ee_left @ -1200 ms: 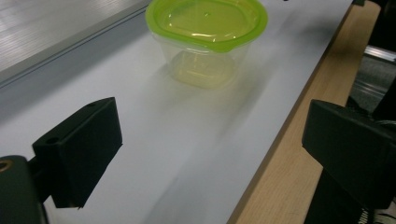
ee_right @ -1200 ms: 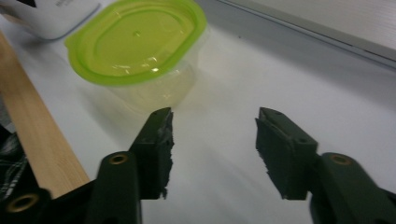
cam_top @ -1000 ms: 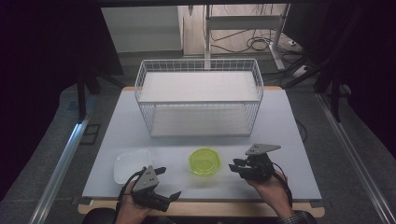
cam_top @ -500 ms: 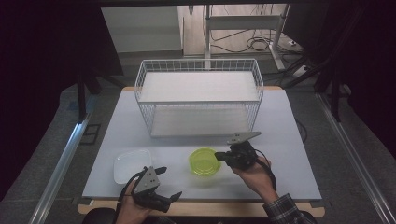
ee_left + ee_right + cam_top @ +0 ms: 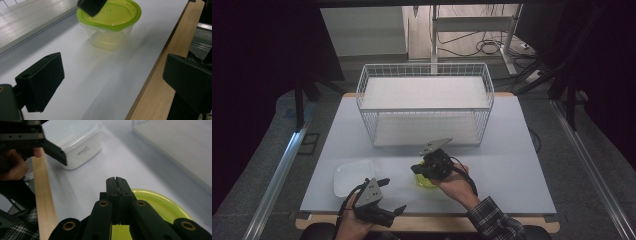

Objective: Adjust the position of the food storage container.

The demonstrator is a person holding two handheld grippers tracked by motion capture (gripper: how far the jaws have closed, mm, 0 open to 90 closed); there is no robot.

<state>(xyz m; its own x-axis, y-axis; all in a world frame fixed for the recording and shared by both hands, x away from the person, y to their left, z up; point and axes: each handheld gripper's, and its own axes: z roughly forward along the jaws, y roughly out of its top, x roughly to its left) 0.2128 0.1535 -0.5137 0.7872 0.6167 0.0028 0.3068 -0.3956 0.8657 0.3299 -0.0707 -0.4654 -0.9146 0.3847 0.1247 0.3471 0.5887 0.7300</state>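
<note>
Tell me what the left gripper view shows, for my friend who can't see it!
A clear round plastic tub with a lime-green lid sits on a pale white table, with part of another black gripper just over the lid's far edge. The left gripper's own two black jaws stand wide apart, holding nothing. A light wooden table edge runs along the right.

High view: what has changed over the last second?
The right gripper moved left from beside the green-lidded container to over it, its jaws now closed together above the lid; whether they pinch the rim is unclear. The left gripper stayed open near the table's front edge. The white container and wire basket stayed put.
</note>
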